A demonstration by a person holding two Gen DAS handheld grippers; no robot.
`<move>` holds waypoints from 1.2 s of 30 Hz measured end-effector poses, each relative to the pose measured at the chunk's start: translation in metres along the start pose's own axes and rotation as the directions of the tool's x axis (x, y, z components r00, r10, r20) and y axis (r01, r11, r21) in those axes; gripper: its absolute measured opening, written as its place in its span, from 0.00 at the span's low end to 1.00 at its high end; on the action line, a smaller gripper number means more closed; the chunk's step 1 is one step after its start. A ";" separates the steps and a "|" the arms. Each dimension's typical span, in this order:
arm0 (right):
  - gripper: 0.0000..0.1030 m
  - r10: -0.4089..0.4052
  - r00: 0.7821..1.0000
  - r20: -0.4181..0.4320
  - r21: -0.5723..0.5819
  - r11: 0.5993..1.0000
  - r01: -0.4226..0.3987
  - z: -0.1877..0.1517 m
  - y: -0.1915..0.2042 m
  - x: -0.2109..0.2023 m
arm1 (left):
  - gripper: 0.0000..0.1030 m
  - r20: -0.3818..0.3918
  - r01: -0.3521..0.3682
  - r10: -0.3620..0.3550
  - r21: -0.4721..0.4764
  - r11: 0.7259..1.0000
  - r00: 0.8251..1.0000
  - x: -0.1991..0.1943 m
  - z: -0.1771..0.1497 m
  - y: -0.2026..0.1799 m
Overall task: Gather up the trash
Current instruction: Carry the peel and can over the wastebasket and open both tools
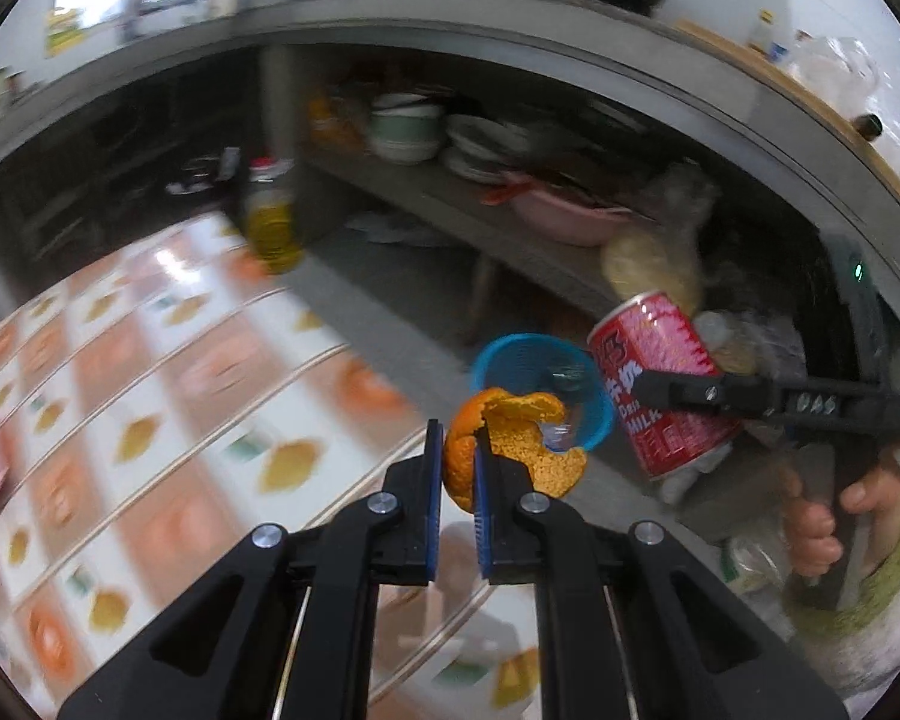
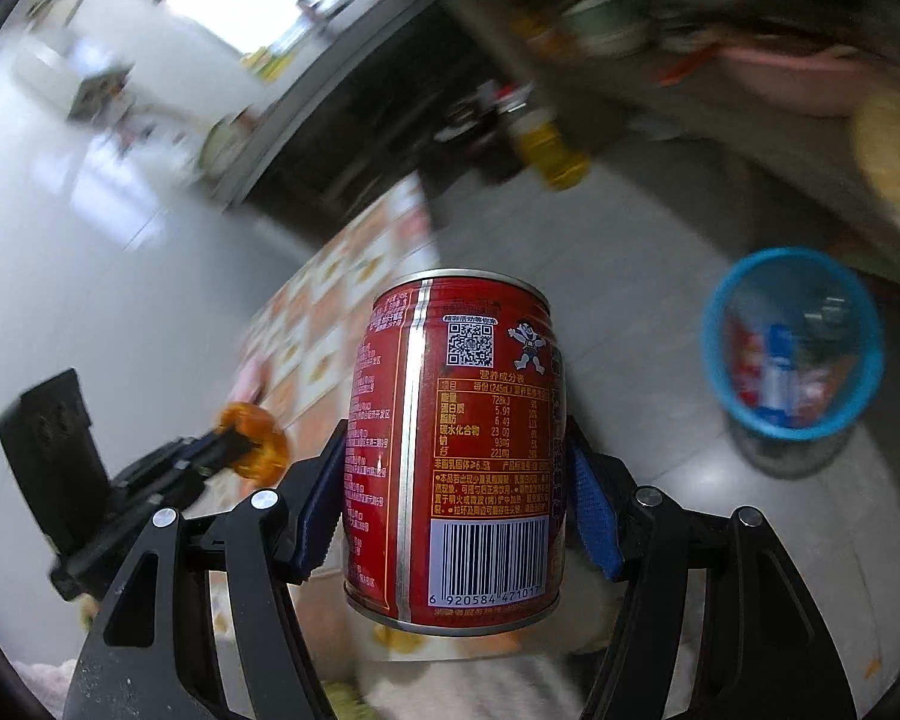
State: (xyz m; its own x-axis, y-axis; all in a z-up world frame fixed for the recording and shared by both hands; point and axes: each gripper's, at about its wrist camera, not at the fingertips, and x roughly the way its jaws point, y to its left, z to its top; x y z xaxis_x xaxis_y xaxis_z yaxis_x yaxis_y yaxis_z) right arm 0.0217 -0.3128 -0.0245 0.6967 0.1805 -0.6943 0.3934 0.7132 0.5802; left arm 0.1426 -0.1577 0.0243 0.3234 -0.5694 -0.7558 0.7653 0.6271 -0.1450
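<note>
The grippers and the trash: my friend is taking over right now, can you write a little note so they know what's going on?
Left gripper: shut on the orange peel.
Right gripper: shut on the red milk can, held upright.
Blue trash basket: on the floor ahead, to the right of the can in the right wrist view, with some trash already inside.
Done: both pieces picked up.
Left: bring each over the basket and drop it in.

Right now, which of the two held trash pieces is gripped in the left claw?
The torn orange peel, pinched in the left claw; the red milk can sits in the right claw.
</note>
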 end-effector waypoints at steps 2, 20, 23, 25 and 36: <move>0.61 -0.056 0.998 0.031 0.055 0.997 0.054 0.001 -0.029 -0.010 | 0.08 -0.034 0.041 -0.040 0.032 0.999 0.999 0.021 0.018 -0.015; 0.61 -0.166 0.982 -0.087 0.418 0.889 0.188 -0.005 -0.199 0.062 | 0.09 -0.538 0.160 -0.066 0.132 0.978 0.841 0.307 0.073 -0.097; 0.61 -0.159 0.982 -0.098 0.503 0.844 0.186 0.003 -0.228 0.082 | 0.09 -0.570 0.132 -0.023 0.151 0.980 0.822 0.345 0.072 -0.103; 0.61 -0.171 0.980 -0.098 0.548 0.813 0.197 0.009 -0.243 0.091 | 0.09 -0.578 0.131 -0.021 0.150 0.980 0.816 0.364 0.074 -0.107; 0.73 -0.302 0.951 -0.061 0.650 0.711 0.268 0.008 -0.264 0.112 | 0.55 -0.457 0.127 -0.079 0.074 0.989 0.886 0.376 0.097 -0.099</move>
State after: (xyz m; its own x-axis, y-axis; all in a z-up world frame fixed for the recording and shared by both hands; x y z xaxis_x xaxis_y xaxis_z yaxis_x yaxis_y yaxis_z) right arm 0.0006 -0.4867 -0.2524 0.5071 -0.0026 -0.8619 0.8563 0.1147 0.5035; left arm 0.2424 -0.4857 -0.1831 -0.0289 -0.3110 -0.9500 0.8392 0.5088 -0.1921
